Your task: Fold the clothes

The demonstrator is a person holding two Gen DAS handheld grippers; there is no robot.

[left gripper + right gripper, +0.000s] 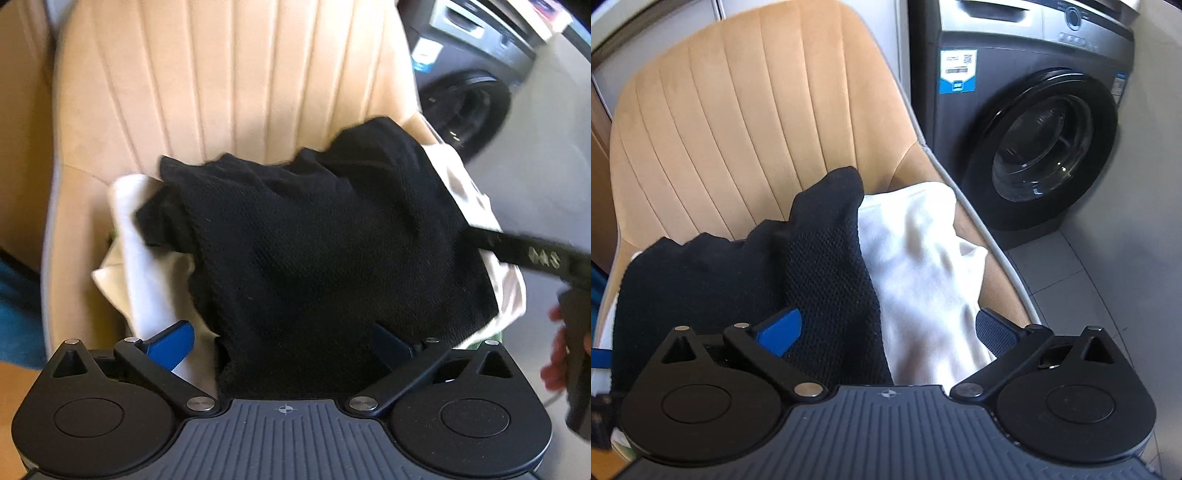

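black garment (314, 240) lay crumpled over white cloth (923, 266) on chair (720, 129) | your left tongs (284, 343) straddled its near edge, gaping, nearer | right tongs (886, 332) gaping, straddling both cloths

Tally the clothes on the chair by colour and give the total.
Black: 1, a black knit garment lying on top of the pile.
White or cream: at least 1, pale cloth under and beside the black one; whether it is one piece or more cannot be told.
Total: at least 2 garments on the tan chair.
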